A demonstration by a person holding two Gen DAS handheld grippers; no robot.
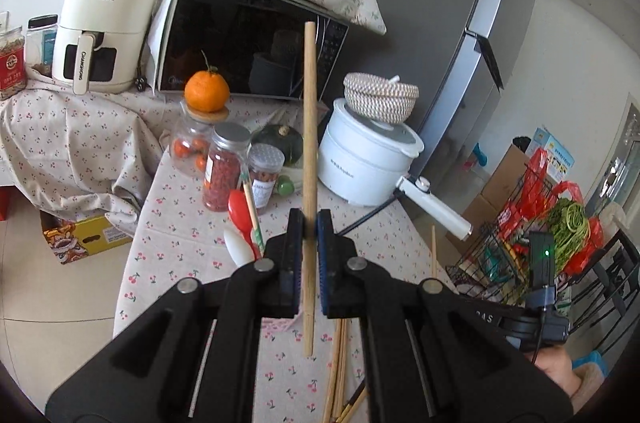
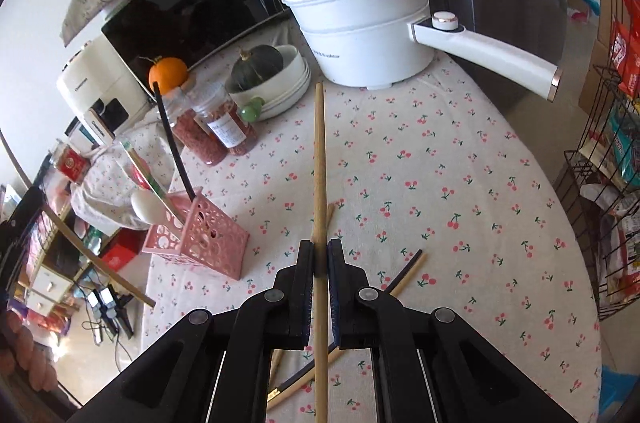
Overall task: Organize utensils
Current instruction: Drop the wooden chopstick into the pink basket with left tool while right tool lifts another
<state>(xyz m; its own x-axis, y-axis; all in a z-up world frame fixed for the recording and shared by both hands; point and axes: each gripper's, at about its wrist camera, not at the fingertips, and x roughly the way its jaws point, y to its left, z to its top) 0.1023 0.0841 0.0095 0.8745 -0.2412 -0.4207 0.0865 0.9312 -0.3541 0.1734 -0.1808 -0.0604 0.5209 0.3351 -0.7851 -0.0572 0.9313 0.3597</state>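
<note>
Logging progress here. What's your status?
Left gripper shut on wooden chopstick. Right gripper shut on another chopstick. Pink holder part-filled; loose chopsticks on table. Nothing blocking.

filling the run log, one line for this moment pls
left gripper: shut on chopstick | right gripper: shut on wooden chopstick | pink utensil holder: part filled

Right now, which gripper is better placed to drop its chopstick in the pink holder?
Probably the right gripper: its chopstick is clamped, and the pink holder shows close by. The left view shows no holder.
</note>
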